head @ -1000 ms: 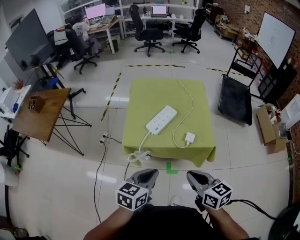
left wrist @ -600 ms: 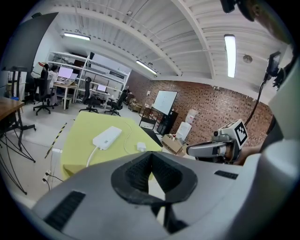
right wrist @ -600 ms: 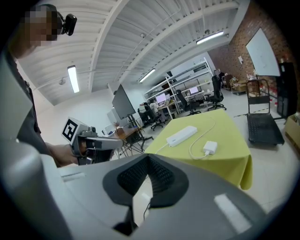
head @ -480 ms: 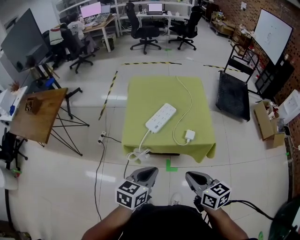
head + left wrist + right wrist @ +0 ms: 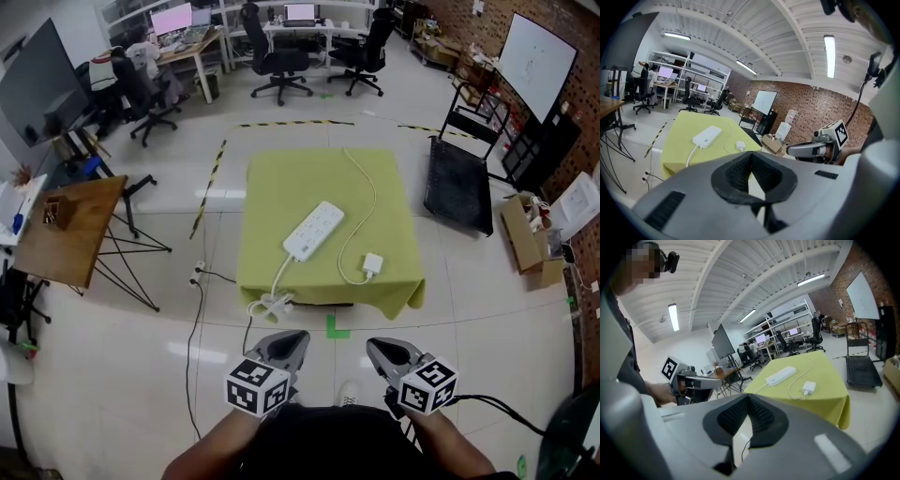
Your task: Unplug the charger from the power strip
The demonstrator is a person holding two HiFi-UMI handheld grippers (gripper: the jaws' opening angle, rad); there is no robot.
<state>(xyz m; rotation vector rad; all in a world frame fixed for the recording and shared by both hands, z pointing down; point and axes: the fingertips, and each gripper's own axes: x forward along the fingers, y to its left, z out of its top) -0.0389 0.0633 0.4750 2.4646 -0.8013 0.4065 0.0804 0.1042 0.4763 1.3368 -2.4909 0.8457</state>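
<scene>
A white power strip [image 5: 312, 231] lies across the green-clothed table [image 5: 291, 178], with its cord hanging off the near edge. A white charger [image 5: 372, 263] lies flat on the cloth to the strip's right, apart from it, and its thin cable curves toward the far edge. Both grippers are held low in front of the person, well short of the table. My left gripper [image 5: 291, 336] and right gripper [image 5: 375, 345] are shut with nothing in them. The strip [image 5: 707, 136] and charger [image 5: 740, 146] show far beyond the left jaws, and the strip [image 5: 781, 375] and charger [image 5: 809, 388] beyond the right jaws.
A wooden table [image 5: 66, 230] on thin black legs stands at the left. A black cart [image 5: 459, 192] and a cardboard box [image 5: 525, 239] are at the right. Cables [image 5: 197, 281] trail on the tiled floor left of the table. Office chairs [image 5: 281, 56] and desks are behind.
The head view has shifted slightly, so the table sits a little further up and left in the picture. Both grippers have stayed in place and shut.
</scene>
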